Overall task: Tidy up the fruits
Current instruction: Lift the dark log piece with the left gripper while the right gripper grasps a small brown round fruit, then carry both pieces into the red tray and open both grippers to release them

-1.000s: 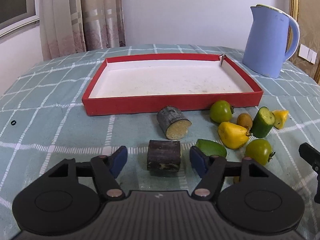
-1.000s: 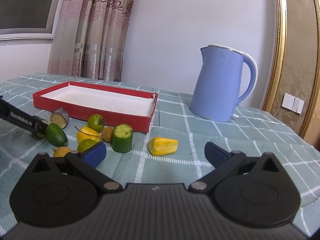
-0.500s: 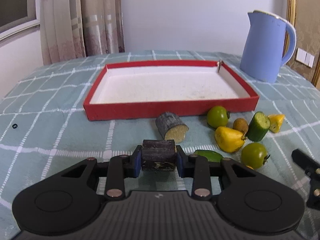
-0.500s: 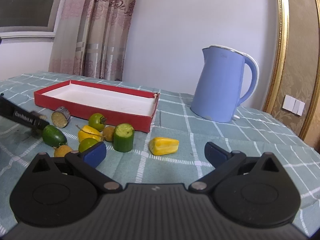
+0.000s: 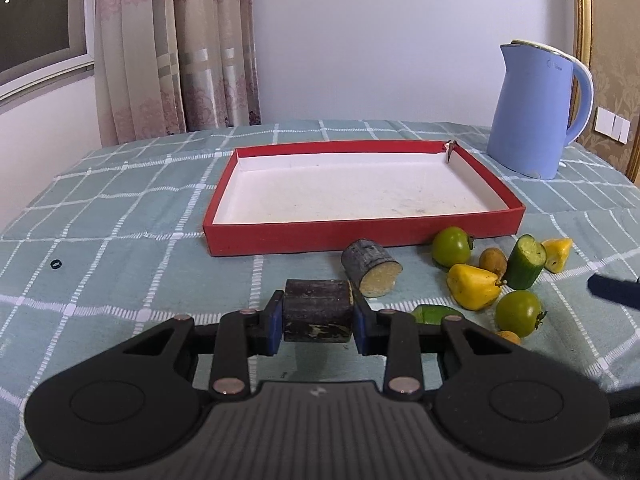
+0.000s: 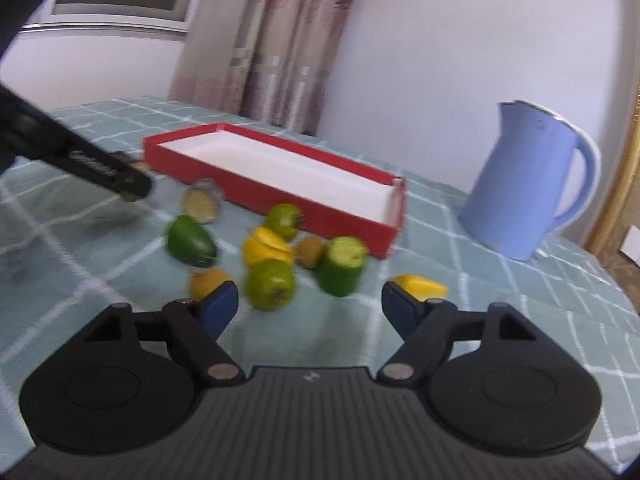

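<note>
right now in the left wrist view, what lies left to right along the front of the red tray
cut sugarcane piece → green tomato → kiwi → cucumber chunk → yellow fruit wedge

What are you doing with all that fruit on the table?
A person is sorting fruit with a hand-held gripper in each hand. The left hand-held gripper is shut on a dark sugarcane piece, in front of the red tray, which has no fruit in it yet. The right hand-held gripper is closing with nothing between its jaws, aimed at the loose fruit, near a green fruit and a cucumber chunk.
</note>
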The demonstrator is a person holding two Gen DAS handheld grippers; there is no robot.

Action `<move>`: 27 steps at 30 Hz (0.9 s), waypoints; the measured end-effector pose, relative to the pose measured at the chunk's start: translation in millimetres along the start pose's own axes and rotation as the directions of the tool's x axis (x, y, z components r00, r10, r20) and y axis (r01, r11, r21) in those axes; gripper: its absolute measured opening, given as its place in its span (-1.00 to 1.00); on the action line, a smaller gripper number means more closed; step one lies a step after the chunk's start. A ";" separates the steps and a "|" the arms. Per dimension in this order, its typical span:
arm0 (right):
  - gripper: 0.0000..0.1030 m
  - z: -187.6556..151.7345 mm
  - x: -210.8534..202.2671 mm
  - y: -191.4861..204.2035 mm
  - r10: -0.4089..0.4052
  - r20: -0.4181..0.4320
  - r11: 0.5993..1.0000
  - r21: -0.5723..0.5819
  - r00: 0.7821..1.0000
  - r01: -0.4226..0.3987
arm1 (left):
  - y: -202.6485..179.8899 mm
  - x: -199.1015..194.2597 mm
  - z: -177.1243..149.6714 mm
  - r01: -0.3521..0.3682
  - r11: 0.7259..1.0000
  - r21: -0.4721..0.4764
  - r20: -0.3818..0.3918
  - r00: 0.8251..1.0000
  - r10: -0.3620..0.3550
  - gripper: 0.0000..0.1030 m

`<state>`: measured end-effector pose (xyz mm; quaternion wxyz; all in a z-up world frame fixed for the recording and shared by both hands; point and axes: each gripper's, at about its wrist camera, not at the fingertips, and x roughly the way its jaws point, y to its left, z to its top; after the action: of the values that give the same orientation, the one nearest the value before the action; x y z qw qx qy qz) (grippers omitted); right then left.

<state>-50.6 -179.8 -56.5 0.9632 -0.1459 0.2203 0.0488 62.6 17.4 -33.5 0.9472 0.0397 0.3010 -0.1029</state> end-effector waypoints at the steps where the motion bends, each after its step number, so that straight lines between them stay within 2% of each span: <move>1: 0.49 1.8 -1.0 6.5 0.017 -0.004 1.000 -0.008 1.000 -0.017 | 1.1 -0.3 -0.2 -0.003 1.000 0.000 0.003 1.000 0.003 -0.37; 4: 0.47 5.8 -1.2 23.5 0.059 -0.010 0.997 -0.041 0.998 -0.060 | 4.8 -1.0 -0.4 -0.005 1.000 -0.003 0.010 1.000 0.005 -0.37; 5: 0.41 7.4 0.3 28.5 0.081 -0.018 0.996 -0.047 0.997 -0.082 | 6.1 -1.2 -0.4 -0.005 1.000 -0.003 0.012 1.000 0.005 -0.37; 9: 0.08 11.3 11.3 40.4 0.143 -0.059 0.988 -0.050 0.988 -0.146 | 9.8 -2.2 0.8 -0.014 1.000 0.003 0.018 1.000 0.014 -0.37; 13: -0.12 14.0 19.6 41.9 0.161 -0.075 0.986 -0.041 0.984 -0.164 | 11.0 -6.4 1.6 -0.026 0.999 0.026 0.039 0.999 0.025 -0.37; 15: -0.38 16.4 24.2 39.2 0.168 -0.092 0.985 -0.024 0.981 -0.171 | 12.1 -7.2 1.8 -0.024 0.999 0.026 0.043 0.999 0.023 -0.37; 22: -0.45 15.4 29.5 33.9 0.175 -0.114 0.984 -0.005 0.978 -0.176 | 13.2 -6.1 1.9 -0.019 0.999 0.030 0.035 0.999 0.018 -0.37; 27: -0.45 16.8 19.0 25.4 0.175 -0.084 0.984 0.010 0.981 -0.175 | 13.7 -4.0 12.7 0.025 0.999 0.040 0.030 0.999 -0.027 -0.37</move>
<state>-30.6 -149.9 -57.0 0.9452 -0.1264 0.2729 0.1269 69.4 29.7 -20.6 0.9493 0.0530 0.2850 -0.1218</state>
